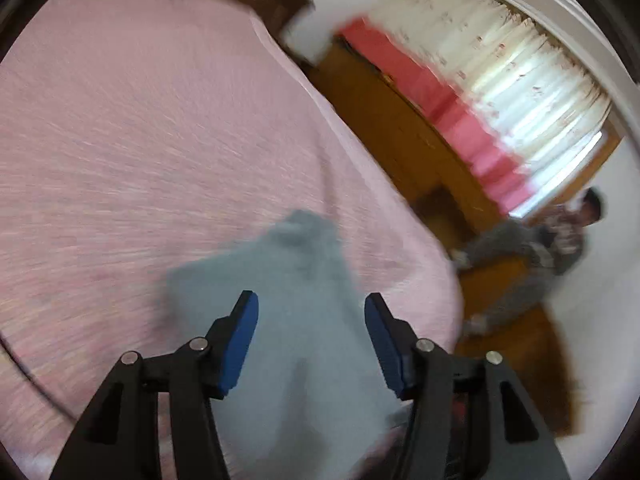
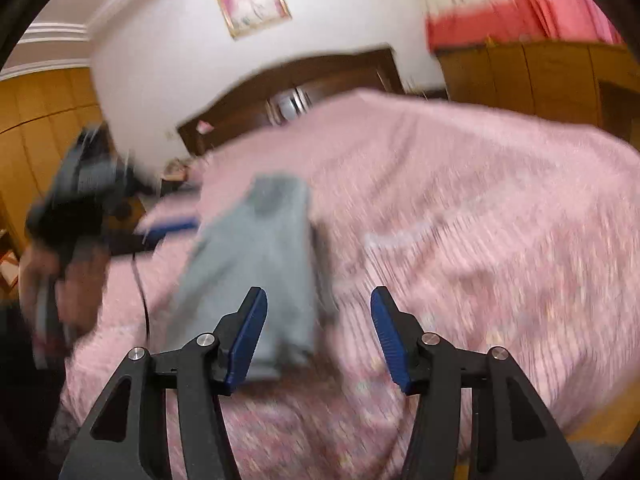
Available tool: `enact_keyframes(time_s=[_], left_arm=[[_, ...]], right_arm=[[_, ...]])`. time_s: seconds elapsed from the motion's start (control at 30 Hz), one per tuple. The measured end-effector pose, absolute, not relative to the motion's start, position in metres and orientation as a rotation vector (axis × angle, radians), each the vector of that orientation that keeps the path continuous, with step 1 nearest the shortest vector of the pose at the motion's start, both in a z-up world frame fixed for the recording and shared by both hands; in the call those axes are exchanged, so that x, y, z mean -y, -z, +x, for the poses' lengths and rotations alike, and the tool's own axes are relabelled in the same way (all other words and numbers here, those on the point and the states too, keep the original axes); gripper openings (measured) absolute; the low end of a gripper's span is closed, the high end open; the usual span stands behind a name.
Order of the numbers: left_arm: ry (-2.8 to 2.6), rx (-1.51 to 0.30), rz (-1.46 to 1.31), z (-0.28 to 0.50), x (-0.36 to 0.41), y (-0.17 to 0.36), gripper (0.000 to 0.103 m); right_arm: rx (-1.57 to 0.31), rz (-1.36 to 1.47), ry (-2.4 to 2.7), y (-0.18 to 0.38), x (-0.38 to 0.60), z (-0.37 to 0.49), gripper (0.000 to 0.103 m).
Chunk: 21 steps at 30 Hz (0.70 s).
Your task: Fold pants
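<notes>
In the left wrist view, the left gripper (image 1: 311,340) is seen with its jaws spread and nothing pinched between them. The grey pants (image 1: 296,300) are laid on the pink bedspread (image 1: 140,140), bunched into a narrow, partly folded strip that runs away from the jaws, near the bed's right-hand edge. The picture is smeared by motion, so creases and hems cannot be made out. A seated person (image 1: 560,248) is seen beyond the bed, under a red and white curtain (image 1: 480,100).

In the right wrist view, the right gripper (image 2: 319,336) is likewise shown with jaws spread and empty. The pants (image 2: 260,264) are seen ahead and to the left of the jaws, lying lengthwise on the bedspread (image 2: 480,220). At the far left the other handheld gripper is glimpsed, blurred, held in a hand (image 2: 76,284).

The step in hand is judged to be a release after one fold has been laid down. For the next move, the cloth's near end would probably need to be pinched by both jaws at its corners and carried over the far end.
</notes>
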<state>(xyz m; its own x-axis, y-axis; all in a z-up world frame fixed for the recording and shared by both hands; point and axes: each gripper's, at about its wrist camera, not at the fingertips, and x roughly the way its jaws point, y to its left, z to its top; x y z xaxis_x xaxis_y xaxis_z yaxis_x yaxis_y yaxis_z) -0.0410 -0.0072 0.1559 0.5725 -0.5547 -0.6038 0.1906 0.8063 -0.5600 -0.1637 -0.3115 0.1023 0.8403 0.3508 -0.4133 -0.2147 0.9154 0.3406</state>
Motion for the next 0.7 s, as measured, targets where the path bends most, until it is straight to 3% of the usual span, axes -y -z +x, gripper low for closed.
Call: enact_keyframes(time_s=[0.13,0.2,0.23,0.27,0.3,0.33,0.4,0.47,0.57,0.7], left_arm=[[0.436,-0.869,-0.332,-0.078,0.013,-0.130,0.054],[0.432,-0.943,-0.329,-0.080,0.016,-0.107,0.054],[0.429,-0.994,-0.365,-0.080,0.014,-0.094,0.054],[0.434,-0.996,-0.404,-0.083,0.011,-0.087,0.054],[0.438,-0.975,-0.417,-0.088,0.008,-0.087,0.054],[0.443,-0.967,-0.411,-0.091,0.008,-0.088,0.054],[0.449,-0.961,-0.377,-0.096,0.010,-0.092,0.054],[0.432,-0.961,-0.332,-0.102,0.012,-0.088,0.054],[0.406,-0.939,-0.297,-0.107,0.020,-0.084,0.055],[0.388,-0.929,-0.236,-0.114,0.038,-0.079,0.055]], right_arm=[[-0.450,0.258,-0.463,-0.119,0.285,-0.145,0.053],[-0.567,0.340,-0.515,-0.102,0.282,-0.117,0.052],[-0.651,0.396,-0.489,-0.085,0.287,-0.103,0.039],[-0.700,0.464,-0.465,-0.070,0.296,-0.091,0.014],[-0.699,0.539,-0.437,-0.061,0.309,-0.089,0.005],[-0.704,0.600,-0.422,-0.059,0.320,-0.088,0.003],[-0.704,0.660,-0.422,-0.068,0.331,-0.088,0.014],[-0.645,0.545,-0.377,-0.092,0.324,-0.089,0.052],[-0.735,0.350,-0.401,-0.123,0.293,-0.048,0.055],[-0.910,0.429,-0.449,-0.115,0.276,0.021,0.051]])
